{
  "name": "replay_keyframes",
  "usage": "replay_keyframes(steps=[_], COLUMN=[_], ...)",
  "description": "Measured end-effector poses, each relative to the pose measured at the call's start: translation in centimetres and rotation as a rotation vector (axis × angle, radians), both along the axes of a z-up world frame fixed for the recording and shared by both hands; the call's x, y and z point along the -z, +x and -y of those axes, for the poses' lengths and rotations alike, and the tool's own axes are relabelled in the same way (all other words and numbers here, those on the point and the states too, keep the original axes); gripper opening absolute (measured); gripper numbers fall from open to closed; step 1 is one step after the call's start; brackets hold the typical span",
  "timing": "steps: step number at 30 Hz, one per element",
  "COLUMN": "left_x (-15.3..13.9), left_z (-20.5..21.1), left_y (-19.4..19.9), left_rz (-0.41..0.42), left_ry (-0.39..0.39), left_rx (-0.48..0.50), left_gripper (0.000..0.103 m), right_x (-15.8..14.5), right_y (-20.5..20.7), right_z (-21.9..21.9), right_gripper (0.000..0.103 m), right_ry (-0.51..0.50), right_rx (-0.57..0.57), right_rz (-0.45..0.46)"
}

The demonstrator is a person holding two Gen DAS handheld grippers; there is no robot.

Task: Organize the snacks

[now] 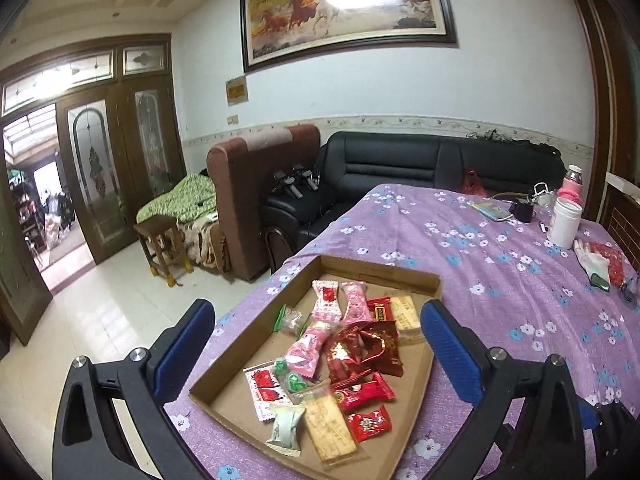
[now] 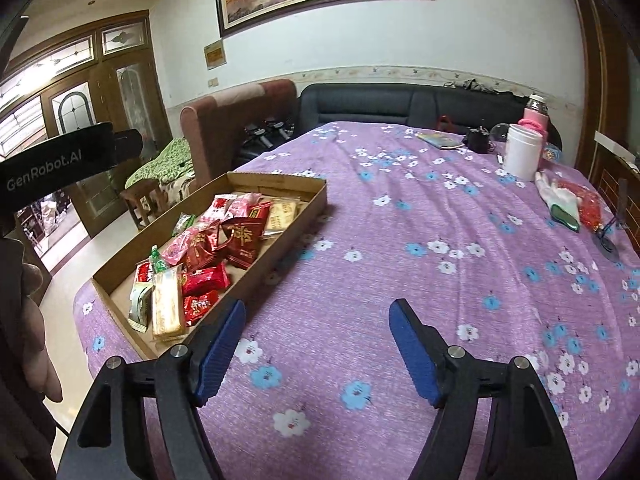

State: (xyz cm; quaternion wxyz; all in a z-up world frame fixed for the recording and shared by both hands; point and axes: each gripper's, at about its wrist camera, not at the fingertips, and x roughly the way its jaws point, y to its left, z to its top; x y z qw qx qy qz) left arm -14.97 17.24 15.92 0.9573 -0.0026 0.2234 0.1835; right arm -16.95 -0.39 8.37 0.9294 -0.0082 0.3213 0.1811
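Note:
A shallow cardboard tray lies on the purple flowered tablecloth and holds several wrapped snacks: red packets, pink ones, a green candy and tan biscuit bars. My left gripper is open and empty, held above the tray with a finger on each side. In the right wrist view the tray with the snacks is at left. My right gripper is open and empty over bare cloth to the right of the tray.
At the table's far right stand a white jar, a pink bottle, a black cup, a white glove and a red packet. Sofas and a wooden stool stand beyond the table edge.

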Motion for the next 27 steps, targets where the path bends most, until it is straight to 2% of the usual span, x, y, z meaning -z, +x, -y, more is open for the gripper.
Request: replay_keyframes(steps=[7, 14, 15, 19, 27], left_x=[-0.2, -0.7, -0.6, 0.1, 1.4], left_z=[1.5, 1.4, 1.4, 1.4, 0.0], left_y=[-1.4, -4.7, -4.8, -3.4, -2.2], left_rz=[0.064, 0.267, 0.272, 0.185, 0.113], left_ry=[0.017, -0.01, -0.02, -0.044, -0.133], left_rx=[0.003, -0.012, -0.015, 0.047, 0.071], left_gripper=[0.103, 0.103, 0.103, 0.103, 0.103], right_x=[0.3, 0.0, 0.0, 0.3, 0.8], right_y=[-0.2, -0.6, -0.6, -0.6, -0.2], right_z=[1.4, 1.7, 1.5, 1.1, 0.4], right_gripper=[0.081, 0.084, 0.084, 0.084, 0.085], right_ry=[0.006, -0.004, -0.011, -0.033, -0.068], right_rx=[0.036, 0.056, 0.055, 0.049, 0.057], right_rz=[0.006, 0.043, 0.045, 0.049, 0.036])
